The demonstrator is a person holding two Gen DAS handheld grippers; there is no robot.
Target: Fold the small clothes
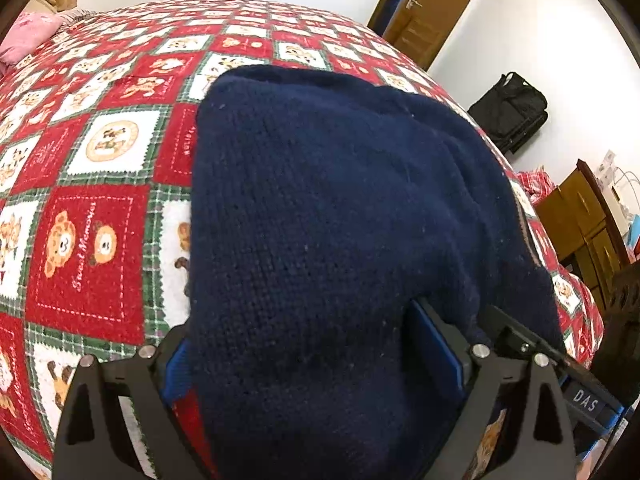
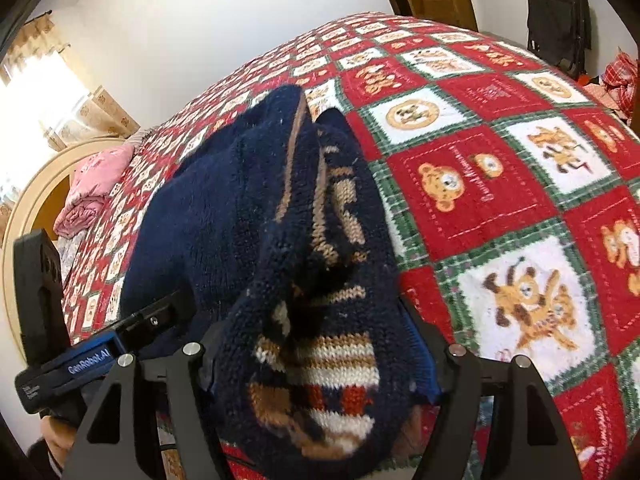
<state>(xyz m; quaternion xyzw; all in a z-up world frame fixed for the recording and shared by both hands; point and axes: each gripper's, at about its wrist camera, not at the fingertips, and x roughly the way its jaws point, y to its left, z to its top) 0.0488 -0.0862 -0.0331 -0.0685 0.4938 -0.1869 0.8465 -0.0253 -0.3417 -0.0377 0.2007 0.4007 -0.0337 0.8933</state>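
Note:
A navy knitted sweater (image 1: 320, 200) lies bunched on the red teddy-bear quilt (image 1: 88, 248) of a bed. Its near end fills the space between the fingers of my left gripper (image 1: 304, 332). Those jaws stand wide and the right blue pad (image 1: 436, 344) shows bare, so they are open. In the right wrist view the sweater (image 2: 224, 216) is folded over, showing its brown, white and red striped pattern. That patterned bundle rises between the fingers of my right gripper (image 2: 312, 328), which is shut on it. The two grippers sit side by side at the sweater's near edge.
Pink bedding (image 2: 96, 192) and a curved headboard (image 2: 28, 200) are at the far left of the bed. A wooden door (image 1: 432, 12), a black bag (image 1: 512, 112) and a wooden cabinet (image 1: 584, 220) stand along the wall to the right. Quilt lies bare on both sides of the sweater.

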